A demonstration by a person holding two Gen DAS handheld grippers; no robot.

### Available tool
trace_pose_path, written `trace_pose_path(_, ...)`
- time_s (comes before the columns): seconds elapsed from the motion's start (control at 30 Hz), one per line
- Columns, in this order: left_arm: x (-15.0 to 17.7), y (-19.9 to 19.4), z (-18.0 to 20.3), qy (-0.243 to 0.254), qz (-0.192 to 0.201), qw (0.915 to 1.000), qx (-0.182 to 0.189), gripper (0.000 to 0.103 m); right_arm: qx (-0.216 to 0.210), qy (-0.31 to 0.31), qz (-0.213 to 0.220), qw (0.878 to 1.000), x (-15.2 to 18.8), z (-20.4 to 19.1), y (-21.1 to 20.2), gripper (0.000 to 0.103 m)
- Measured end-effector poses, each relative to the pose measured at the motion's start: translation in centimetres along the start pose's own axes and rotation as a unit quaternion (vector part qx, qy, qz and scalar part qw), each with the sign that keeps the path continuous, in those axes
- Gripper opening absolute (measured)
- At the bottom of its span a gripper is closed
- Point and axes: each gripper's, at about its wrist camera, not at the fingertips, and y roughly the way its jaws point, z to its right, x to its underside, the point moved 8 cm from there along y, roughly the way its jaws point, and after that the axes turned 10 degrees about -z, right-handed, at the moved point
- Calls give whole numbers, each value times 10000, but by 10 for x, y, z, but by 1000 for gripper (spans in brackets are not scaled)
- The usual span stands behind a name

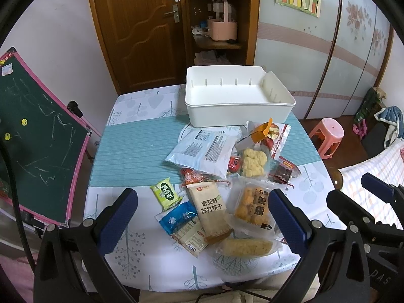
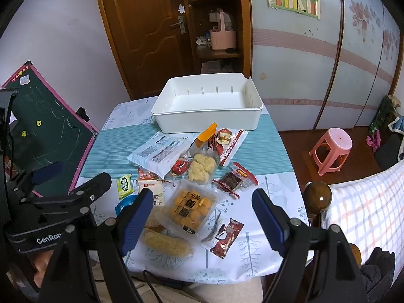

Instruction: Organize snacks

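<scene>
Both tongs gaping wide and empty above the near edge of the counter (image 1: 131,149): left tongs (image 1: 202,214), right tongs (image 2: 202,217). Snack packets (image 1: 227,176) heaped mid-counter, just before the empty white bin (image 1: 237,116) at the far side. Only from the right wrist: a dark red packet (image 2: 223,237) lying apart near the front. Only from the left wrist: the blue packet (image 1: 178,216) unobstructed.
</scene>
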Motion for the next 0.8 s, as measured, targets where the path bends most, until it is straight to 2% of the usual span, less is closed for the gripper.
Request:
trace_pose_path(0.43, 6, -3, -1, 47, 44, 10000, 23, 103, 6, 41, 5, 10000, 0, 2, 1, 81)
trace_pose_path(0.8, -18, -23, -10, 80, 287, 9993, -235, 103, 158, 146, 220, 9995, -16, 19, -10, 81)
